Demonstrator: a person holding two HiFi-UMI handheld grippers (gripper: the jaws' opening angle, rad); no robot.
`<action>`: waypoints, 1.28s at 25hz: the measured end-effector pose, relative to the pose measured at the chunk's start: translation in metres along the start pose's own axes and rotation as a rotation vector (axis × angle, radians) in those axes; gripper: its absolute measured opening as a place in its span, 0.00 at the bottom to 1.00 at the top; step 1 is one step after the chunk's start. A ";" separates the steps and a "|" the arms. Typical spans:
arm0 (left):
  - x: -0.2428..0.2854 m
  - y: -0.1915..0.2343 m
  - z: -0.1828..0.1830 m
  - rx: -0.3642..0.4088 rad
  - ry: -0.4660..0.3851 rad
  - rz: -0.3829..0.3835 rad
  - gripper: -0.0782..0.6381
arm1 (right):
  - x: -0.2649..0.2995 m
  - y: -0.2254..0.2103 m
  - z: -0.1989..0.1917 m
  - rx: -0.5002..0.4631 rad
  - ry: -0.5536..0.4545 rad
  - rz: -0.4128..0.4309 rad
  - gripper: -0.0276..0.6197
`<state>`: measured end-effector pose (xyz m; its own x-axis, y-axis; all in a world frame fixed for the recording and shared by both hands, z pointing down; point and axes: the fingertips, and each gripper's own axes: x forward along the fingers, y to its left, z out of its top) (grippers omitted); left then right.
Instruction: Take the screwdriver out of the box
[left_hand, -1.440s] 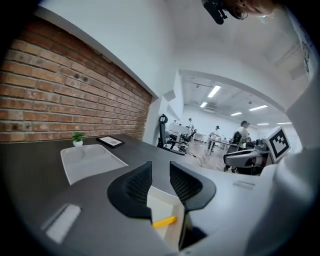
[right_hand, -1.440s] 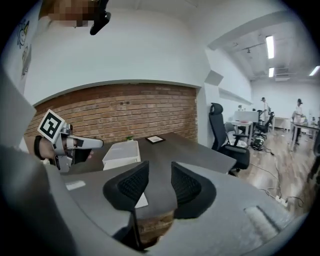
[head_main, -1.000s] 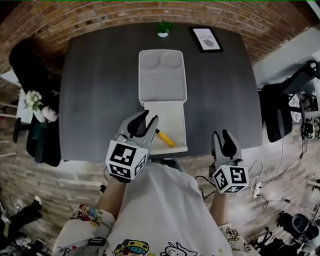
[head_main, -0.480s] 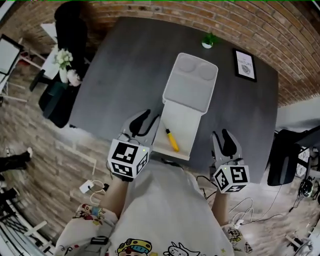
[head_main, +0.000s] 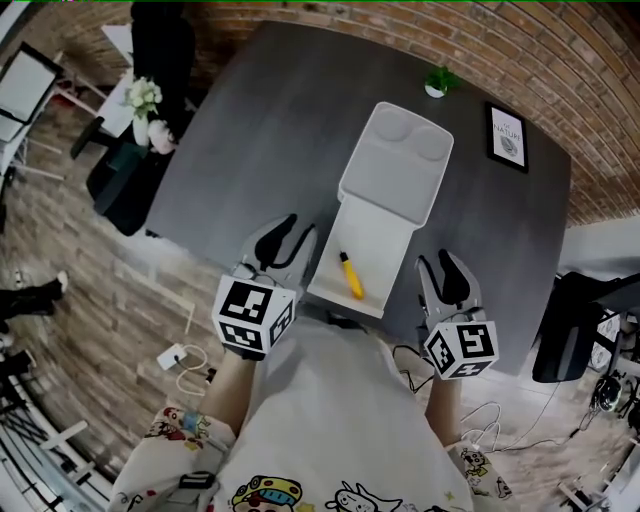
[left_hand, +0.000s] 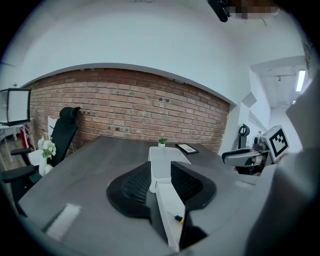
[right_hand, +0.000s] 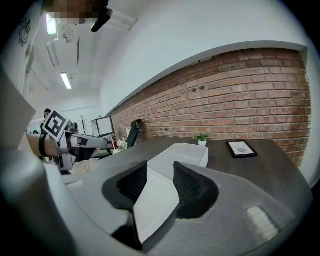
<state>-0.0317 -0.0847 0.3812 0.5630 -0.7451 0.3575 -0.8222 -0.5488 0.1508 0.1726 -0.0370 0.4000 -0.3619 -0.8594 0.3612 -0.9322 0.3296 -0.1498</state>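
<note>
Lying in open box (head_main: 378, 235): yel. screwdriver (head_main: 350, 274).

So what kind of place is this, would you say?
Probably an office or studio: a brick wall, a large dark table with a black office chair beside it, and a framed picture and small potted plant on the table.

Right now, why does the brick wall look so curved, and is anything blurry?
Head view: wide lens bows the table edges; mostly sharp. Left gripper view: the wall arches, corners go black. Right gripper view: same arch, bright ceiling light.
</note>
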 end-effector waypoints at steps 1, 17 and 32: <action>0.000 0.000 0.000 -0.001 0.000 -0.004 0.29 | 0.001 0.001 0.001 -0.001 0.001 0.001 0.29; 0.016 0.012 0.008 0.008 -0.009 -0.076 0.29 | 0.015 0.011 0.003 -0.002 0.016 -0.051 0.29; 0.022 0.019 -0.005 -0.033 0.014 -0.072 0.28 | 0.035 0.023 -0.008 -0.056 0.126 0.026 0.30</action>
<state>-0.0357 -0.1099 0.3967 0.6197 -0.6986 0.3578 -0.7821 -0.5877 0.2070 0.1383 -0.0566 0.4171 -0.3814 -0.7956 0.4707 -0.9201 0.3760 -0.1100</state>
